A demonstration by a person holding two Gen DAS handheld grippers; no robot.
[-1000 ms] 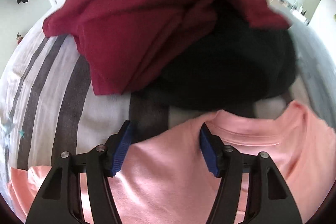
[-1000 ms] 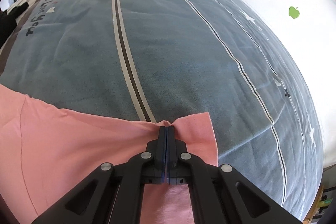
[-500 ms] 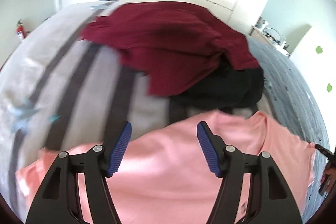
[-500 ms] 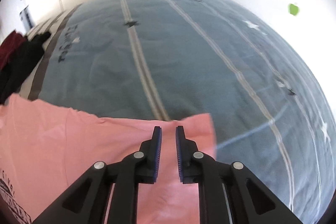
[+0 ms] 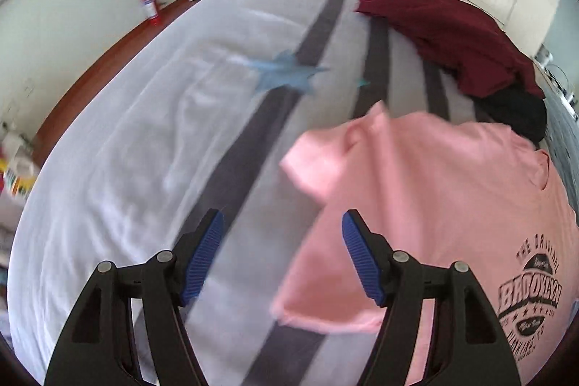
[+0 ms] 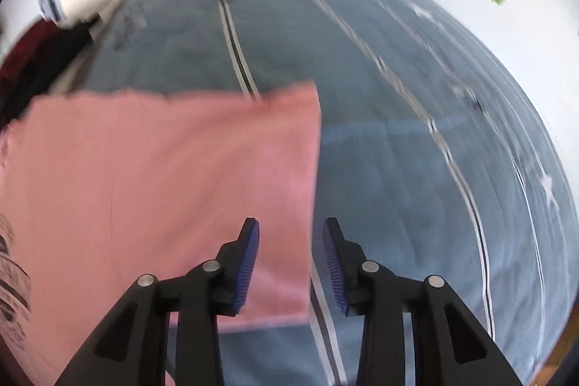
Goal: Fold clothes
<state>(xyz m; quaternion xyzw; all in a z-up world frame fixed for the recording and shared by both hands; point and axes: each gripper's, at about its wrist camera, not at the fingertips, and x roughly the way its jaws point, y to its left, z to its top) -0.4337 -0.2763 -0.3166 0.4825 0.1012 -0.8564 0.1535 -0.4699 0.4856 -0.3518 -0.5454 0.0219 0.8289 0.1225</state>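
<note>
1. The left gripper (image 5: 280, 259) points down at the bed (image 5: 144, 140) with its jaws spread wide and nothing between the blue pads (image 5: 202, 255); they have just been opening a little further.
2. The right gripper (image 6: 291, 264) also stands apart, its jaws having just been opening, and no cloth is pinched. Its left pad (image 6: 248, 263) hangs over the pink T-shirt (image 6: 163, 176), the right one over the blue-grey bedspread (image 6: 416, 118).
3. The pink T-shirt (image 5: 434, 205) lies flat on the bed. In the left wrist view 1 short sleeve points toward the striped white cover, and a dark printed logo (image 5: 530, 299) is cut off by the frame's edge, so only part of its lettering reads.
4. In the right wrist view the shirt's straight edge runs down between the 2 fingers; the lower corner is hidden behind the gripper body.
5. A dark red garment (image 5: 452, 35) lies partly over a black garment (image 5: 517, 111) beyond the shirt's collar; how much black cloth lies beneath cannot be told.
6. Both views are smeared by motion blur, so the bed's stripes, the blue star (image 5: 286, 75) and the red extinguisher (image 5: 150, 4) by the wall look soft.
</note>
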